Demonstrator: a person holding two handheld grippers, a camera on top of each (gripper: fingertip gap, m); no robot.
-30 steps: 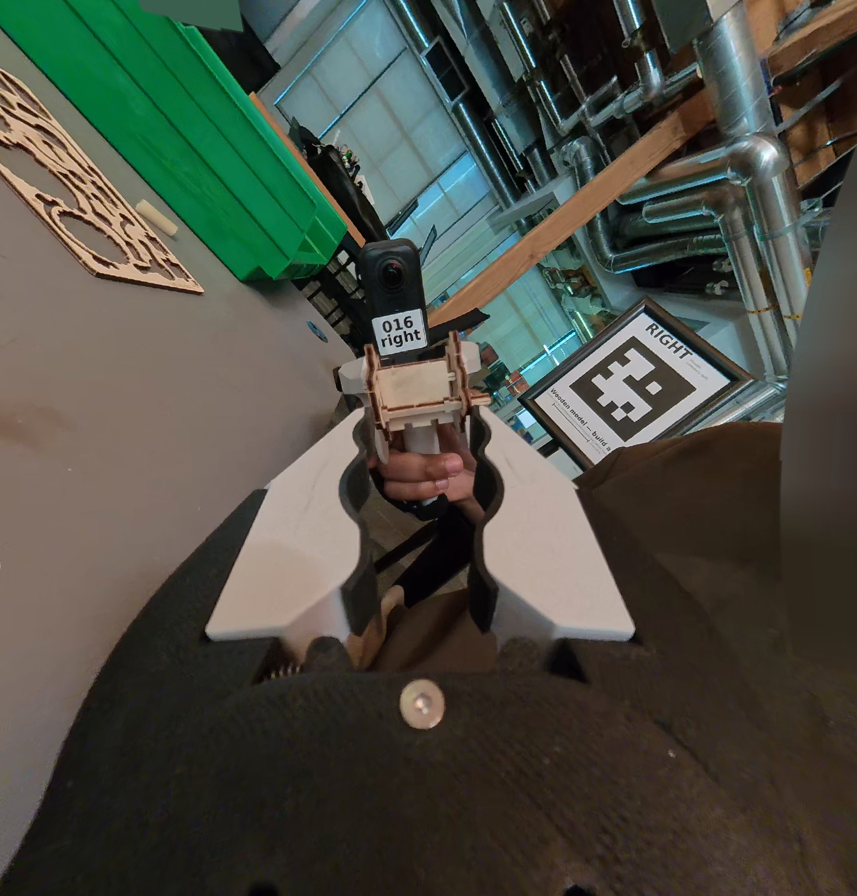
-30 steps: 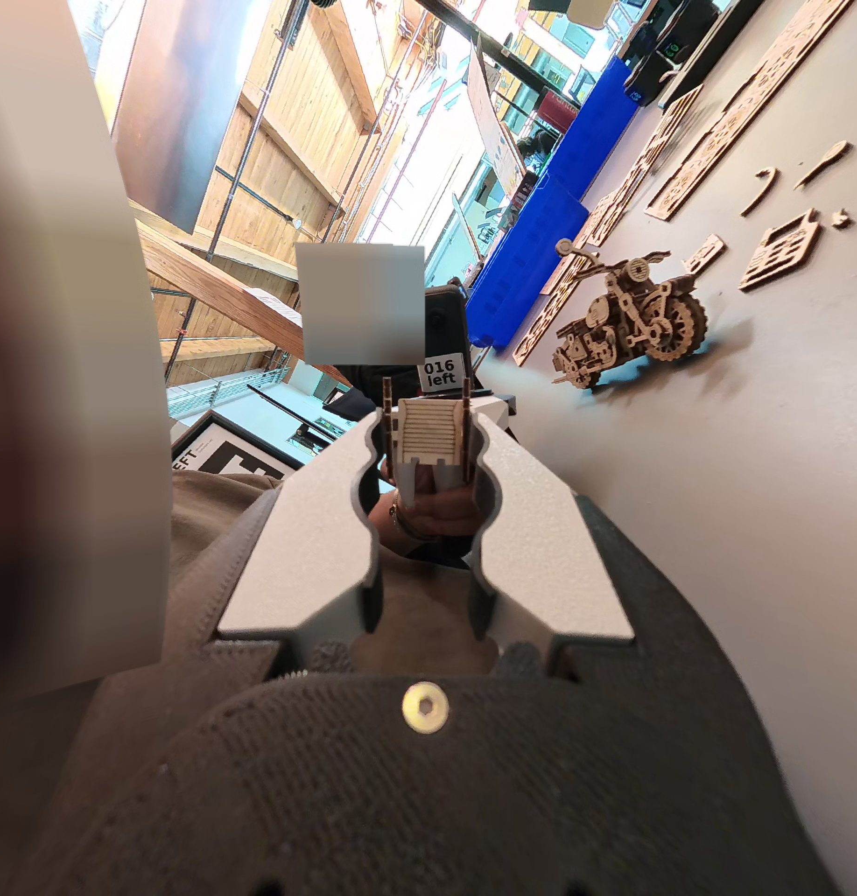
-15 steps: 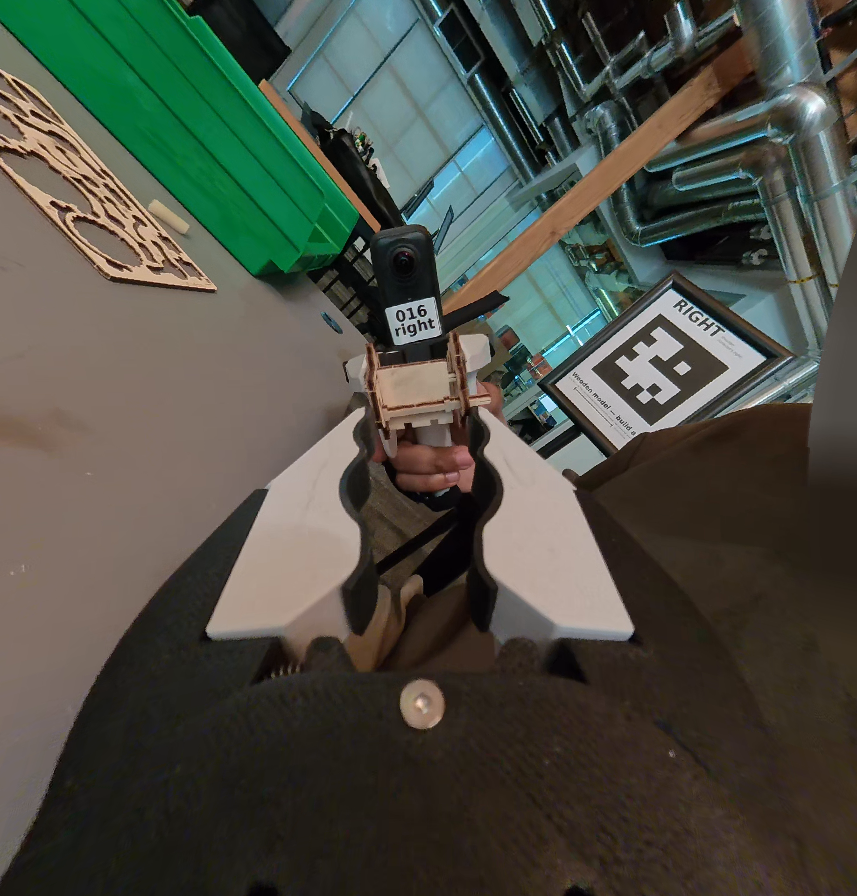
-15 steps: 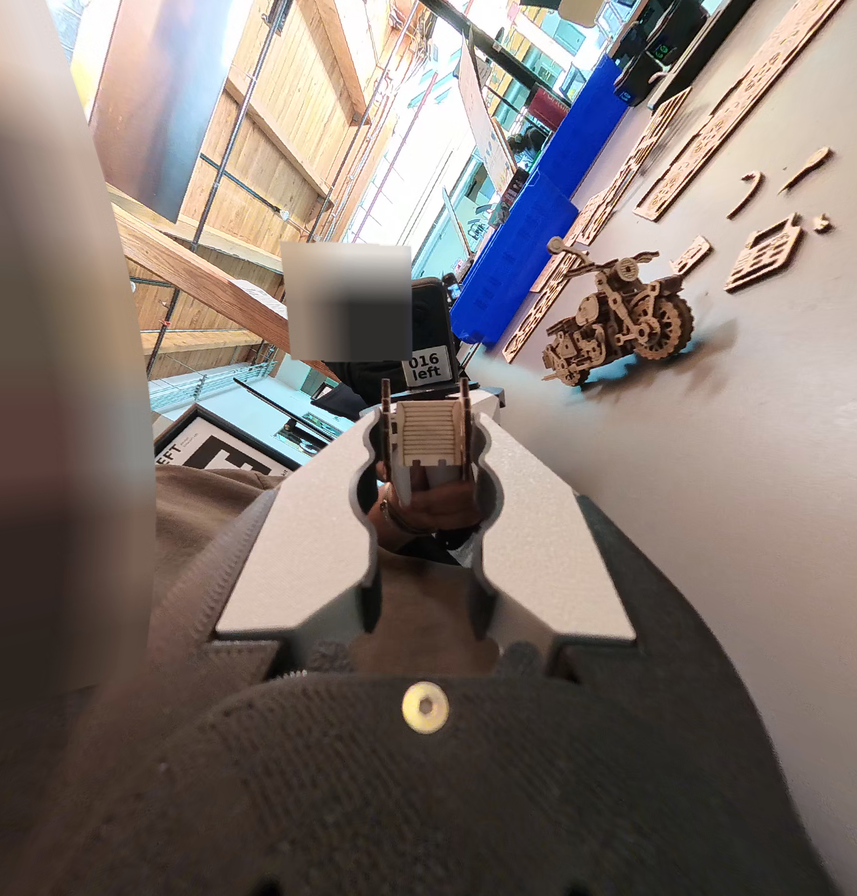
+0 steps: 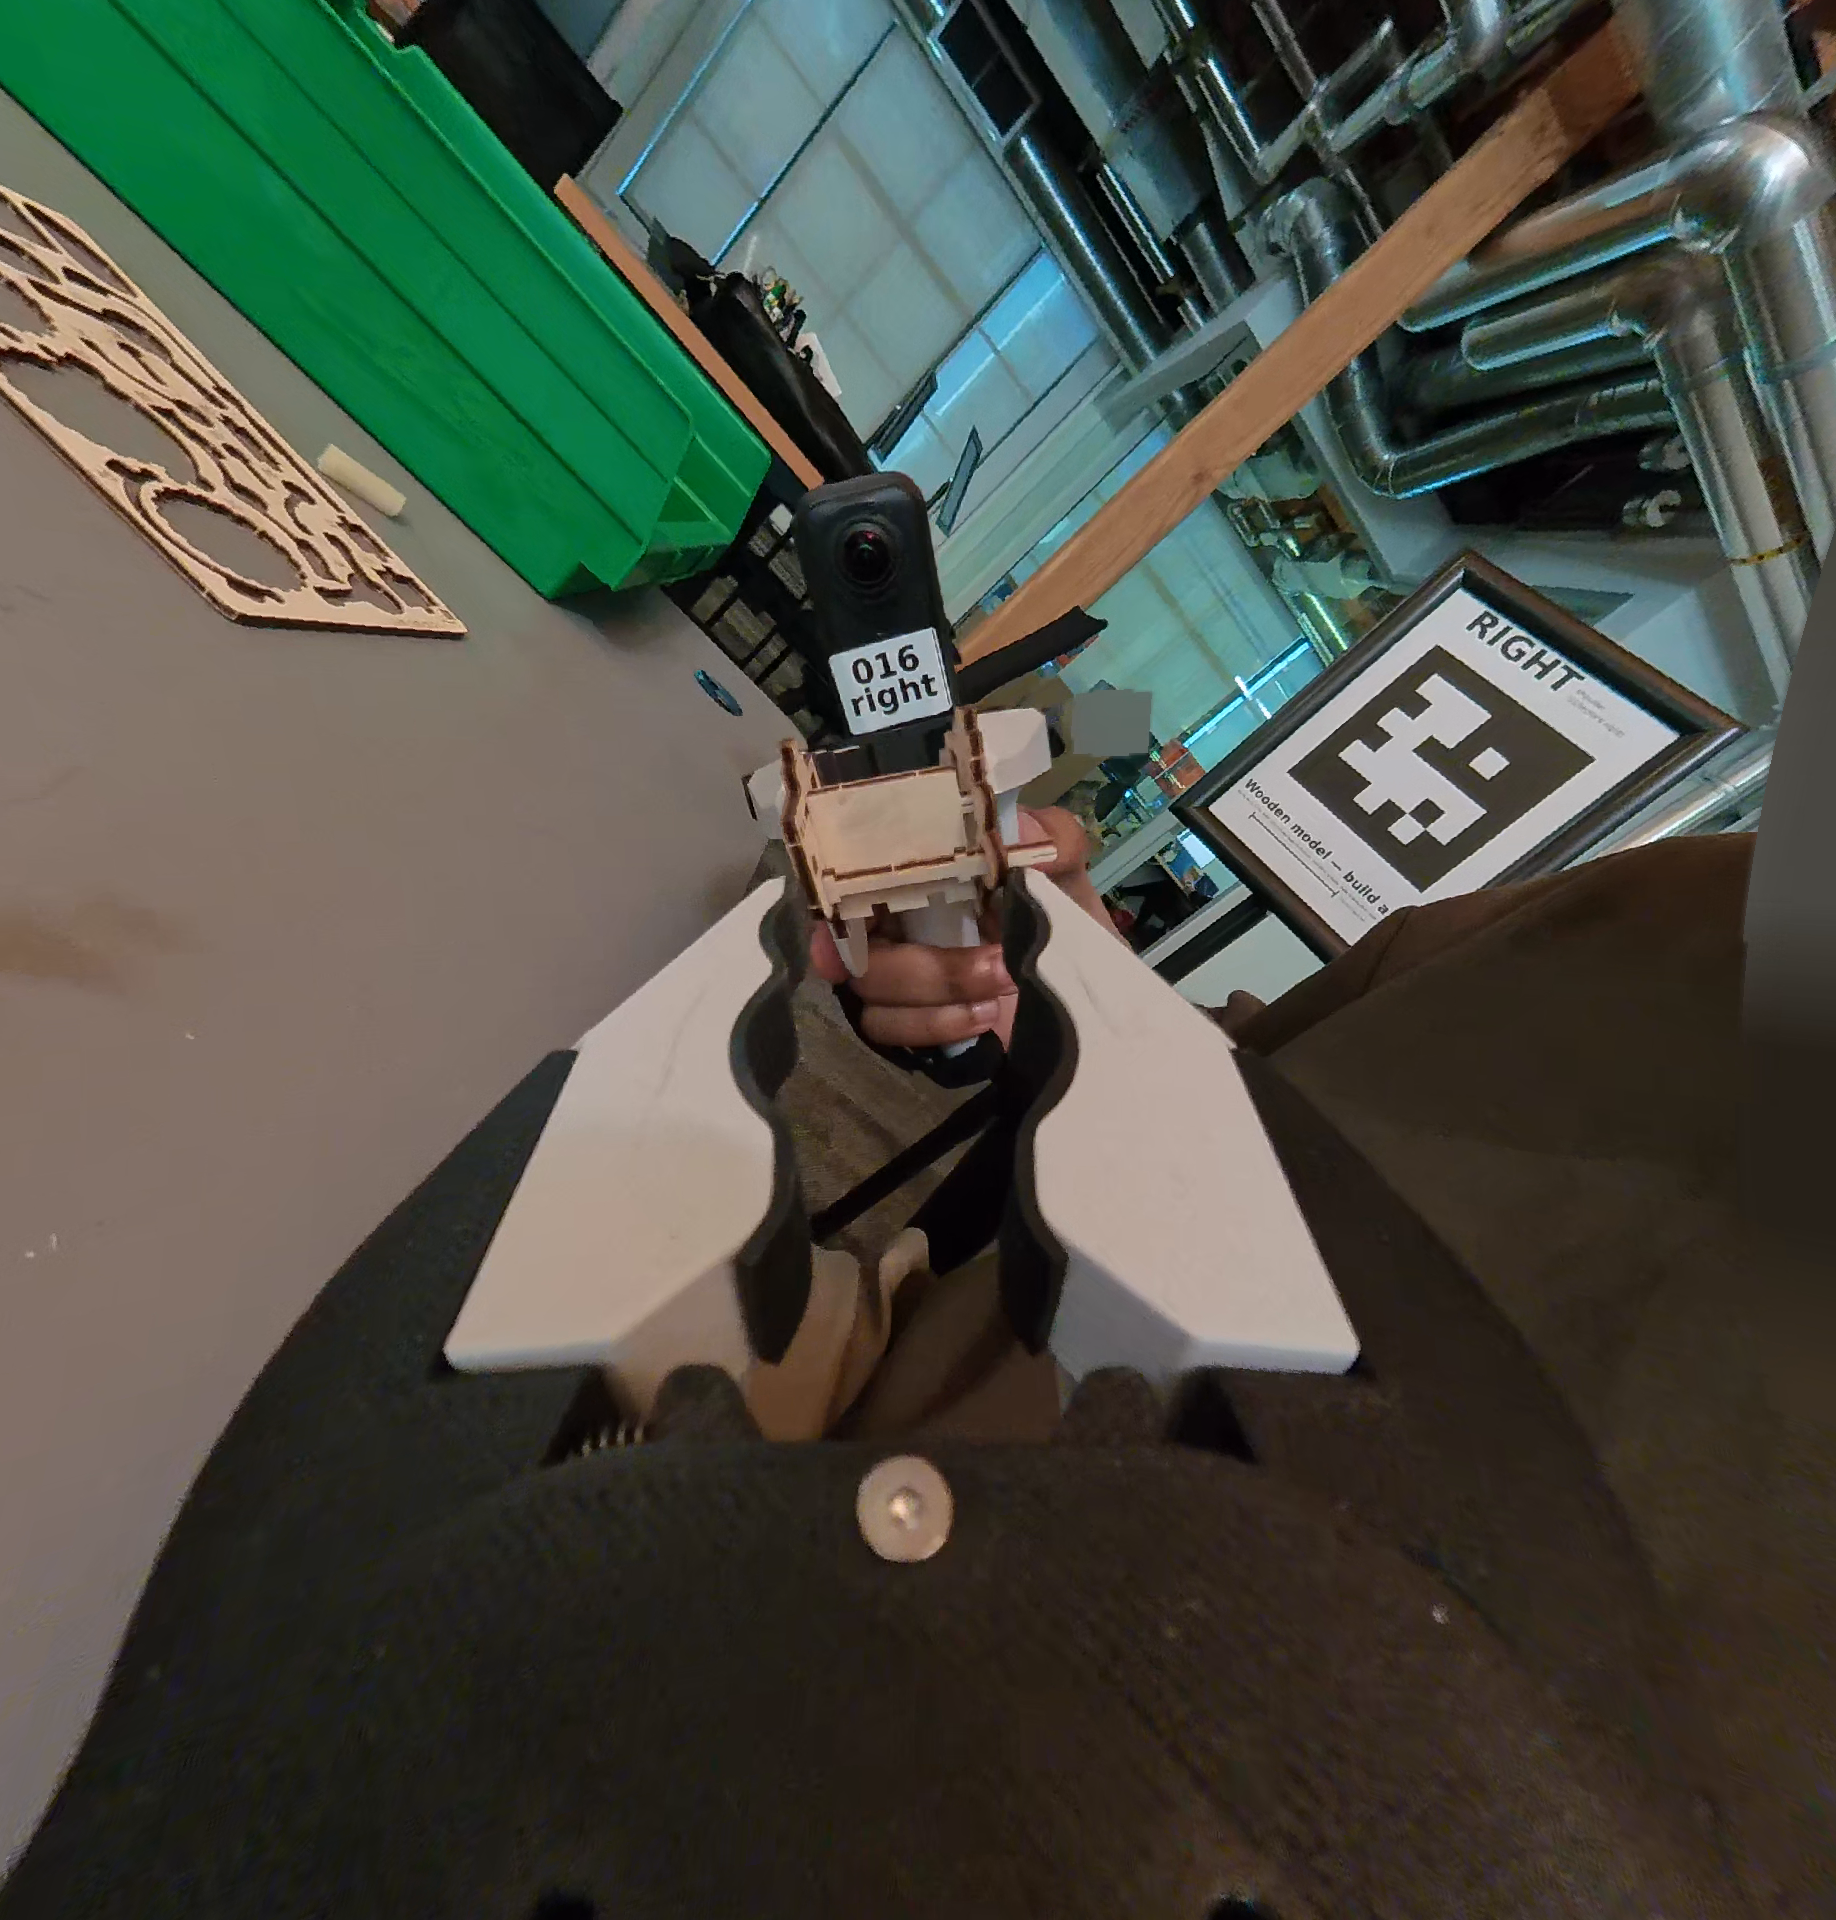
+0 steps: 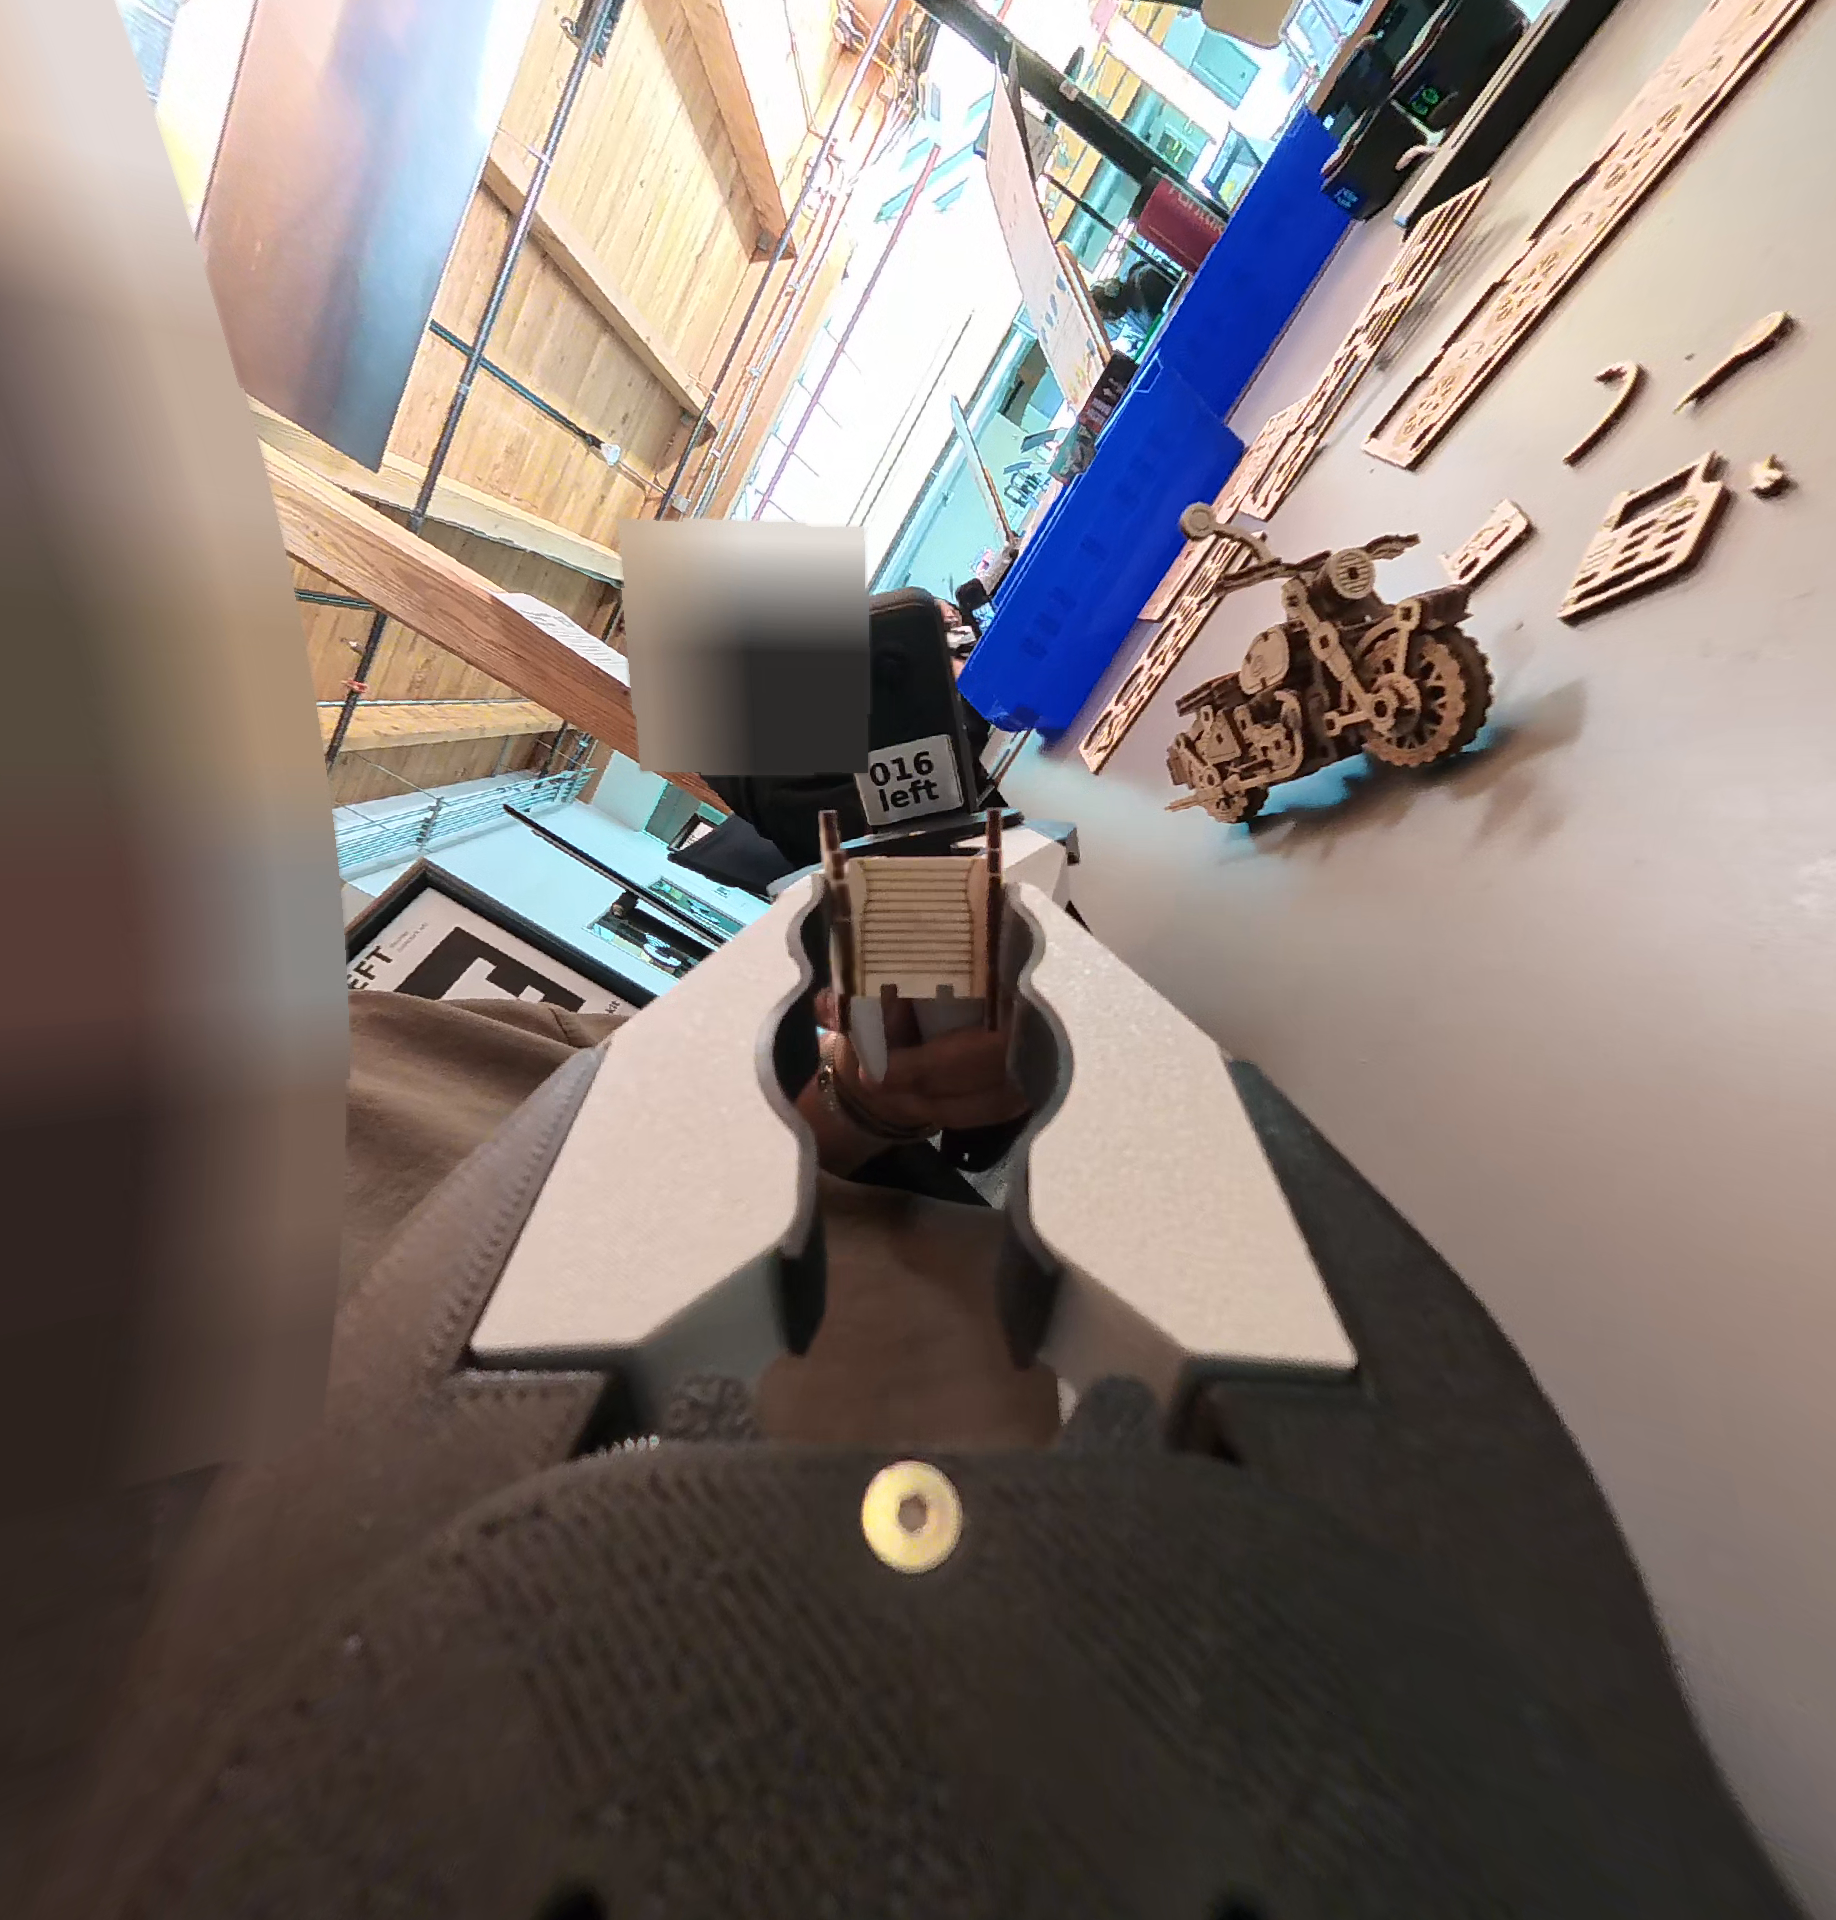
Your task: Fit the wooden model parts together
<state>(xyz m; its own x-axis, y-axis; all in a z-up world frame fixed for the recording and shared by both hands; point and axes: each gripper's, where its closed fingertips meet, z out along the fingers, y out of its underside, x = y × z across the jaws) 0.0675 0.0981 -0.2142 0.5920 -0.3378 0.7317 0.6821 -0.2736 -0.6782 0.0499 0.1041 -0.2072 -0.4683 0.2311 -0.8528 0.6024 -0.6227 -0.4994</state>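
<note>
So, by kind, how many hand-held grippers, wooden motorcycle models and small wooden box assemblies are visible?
Hand-held gripper, left and right: 2
Brown wooden motorcycle model: 1
Small pale wooden box assembly, held by both: 1
Total: 4

Two handheld tongs: left tongs [image 5: 898,904] with white wedge fingers [image 5: 644,1153], wavy black pads inside, black textured body, silver screw [image 5: 903,1507]. Right tongs [image 6: 914,935] alike, grey-white fingers [image 6: 1153,1174], brass-coloured screw [image 6: 911,1515]. Black camera [image 5: 872,592] with white sticker on top. Brown sleeve [image 5: 1516,1039]; bracelet [image 6: 841,1091] at wrist.
</note>
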